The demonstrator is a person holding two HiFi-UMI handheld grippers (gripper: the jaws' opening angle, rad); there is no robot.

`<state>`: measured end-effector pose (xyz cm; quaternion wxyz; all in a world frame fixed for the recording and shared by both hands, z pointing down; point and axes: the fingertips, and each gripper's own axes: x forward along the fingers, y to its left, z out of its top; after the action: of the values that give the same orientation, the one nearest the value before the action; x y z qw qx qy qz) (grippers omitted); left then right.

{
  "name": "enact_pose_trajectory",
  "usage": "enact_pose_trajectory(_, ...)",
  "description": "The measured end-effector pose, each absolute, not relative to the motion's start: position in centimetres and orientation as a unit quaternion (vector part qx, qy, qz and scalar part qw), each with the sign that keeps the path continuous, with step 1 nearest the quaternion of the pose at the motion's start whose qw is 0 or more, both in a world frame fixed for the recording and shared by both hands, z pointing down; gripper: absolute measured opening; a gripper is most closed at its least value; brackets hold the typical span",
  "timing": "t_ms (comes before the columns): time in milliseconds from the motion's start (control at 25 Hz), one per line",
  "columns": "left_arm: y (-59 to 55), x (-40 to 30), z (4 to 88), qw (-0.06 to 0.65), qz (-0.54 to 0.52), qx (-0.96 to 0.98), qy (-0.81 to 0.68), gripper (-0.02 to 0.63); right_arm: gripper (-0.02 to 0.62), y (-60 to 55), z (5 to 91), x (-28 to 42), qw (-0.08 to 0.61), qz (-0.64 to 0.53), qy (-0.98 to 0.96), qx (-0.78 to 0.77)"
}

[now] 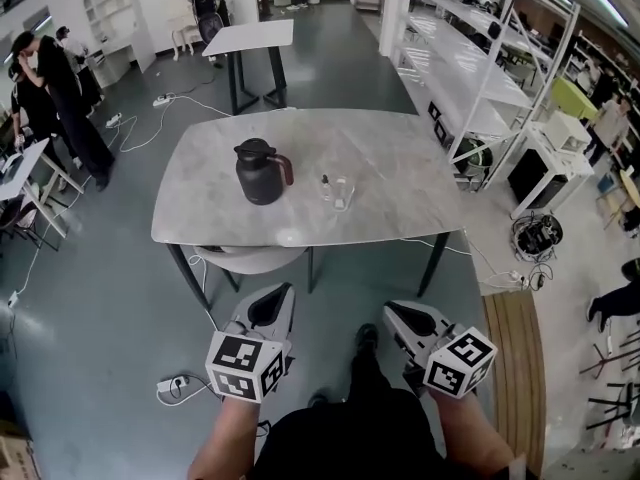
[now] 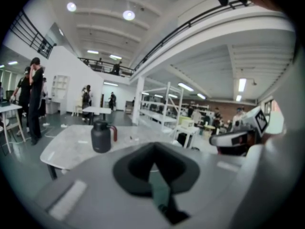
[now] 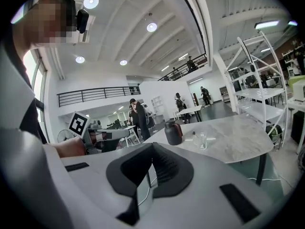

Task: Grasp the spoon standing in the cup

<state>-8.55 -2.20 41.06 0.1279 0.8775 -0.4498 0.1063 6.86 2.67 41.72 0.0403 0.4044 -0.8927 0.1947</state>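
Approach is the step in hand, judging by how things lie: nothing on the table has been reached yet. In the head view the left gripper [image 1: 277, 298] and the right gripper [image 1: 398, 313] hang low in front of the person's body, well apart from the near edge of the grey marble-patterned table [image 1: 400, 163]. Each gripper's own view shows its dark pads meeting at the tip, so both tongs are closed with nothing between them.

The clear glass cup [image 1: 343, 192] stands near the middle of the table, to the right of a black insulated jug with a dark red handle [image 1: 260, 173]. A small dark-topped item [image 1: 325, 181] stands just beside the cup. The spoon is too small here to tell apart from the glass.

The next move probably calls for stepping up to the table, bringing one gripper over the cup, and spreading its jaws before closing on the spoon's handle above the rim. The glass looks light, so a sideways knock could tip it.

Only the head view gives the layout of cup, jug and both grippers together. The right gripper view looks over its jaws toward jug and cup, which sit a little to the right of its line. The left gripper view shows the jug plainly off to its left, but hardly shows the cup
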Motion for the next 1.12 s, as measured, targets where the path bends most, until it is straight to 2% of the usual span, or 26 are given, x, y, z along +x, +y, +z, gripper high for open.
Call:
enact_pose_trajectory(680,-22.0,-0.1,40.5,0.134,0.144,0.851,-0.486,0.009,-0.006,-20.4,40.9,13.8,0.036,0.194,-0.925,0.326)
enact_pose_trajectory(1120,-26.8,-1.8,41.8,0.156,0.127,0.855,-0.477,0.009,-0.005,-25.7,40.9,9.7,0.054,0.190,-0.931,0.307)
